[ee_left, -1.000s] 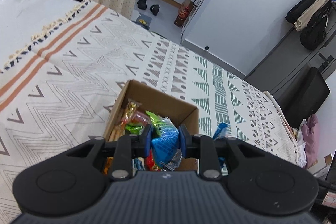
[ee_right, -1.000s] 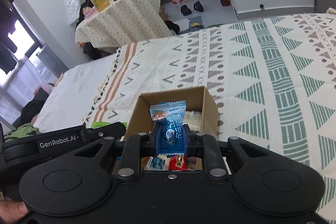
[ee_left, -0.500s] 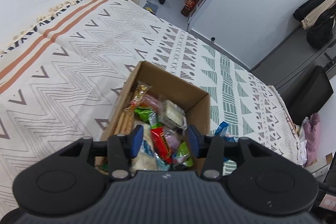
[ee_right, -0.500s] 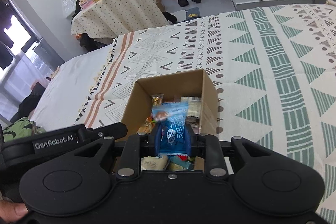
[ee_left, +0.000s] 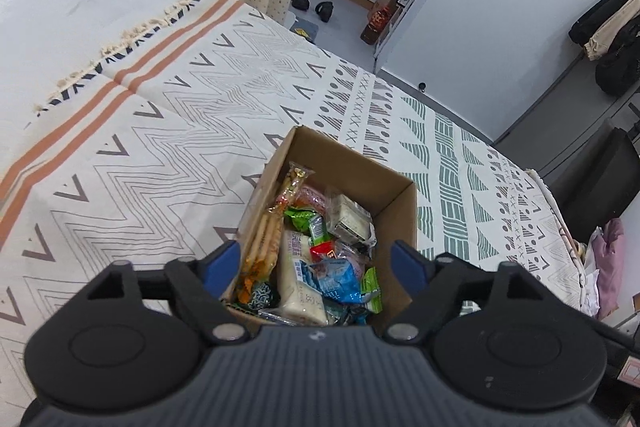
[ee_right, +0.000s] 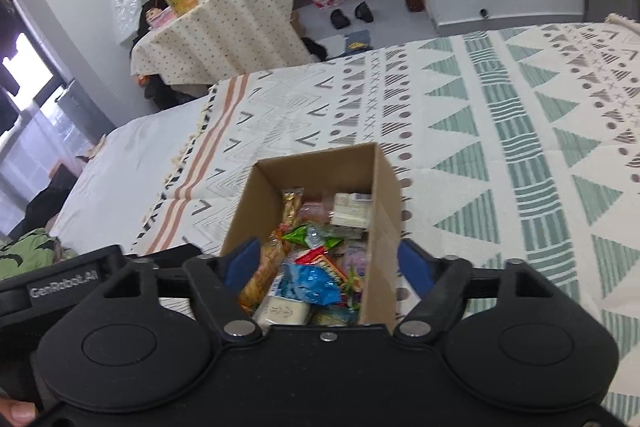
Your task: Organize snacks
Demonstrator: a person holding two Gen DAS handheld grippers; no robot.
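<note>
An open cardboard box (ee_left: 352,159) sits on the patterned bedspread and holds several wrapped snacks. A blue packet (ee_left: 334,277) lies on top of the pile, next to a white packet (ee_left: 298,279) and biscuit sticks (ee_left: 264,239). My left gripper (ee_left: 318,267) is open and empty above the box's near end. In the right wrist view the same box (ee_right: 386,187) shows the blue packet (ee_right: 310,283) on top. My right gripper (ee_right: 330,265) is open and empty above the box's near end.
The bedspread (ee_left: 168,131) stretches around the box on all sides. A cloth-covered table (ee_right: 216,31) with bottles stands beyond the bed. The other gripper's black body (ee_right: 64,287) is close at the left in the right wrist view.
Both grippers opened. The left let go of its blue packet first, then the right dropped its blue packet into the box. Both packets now lie in the pile.
</note>
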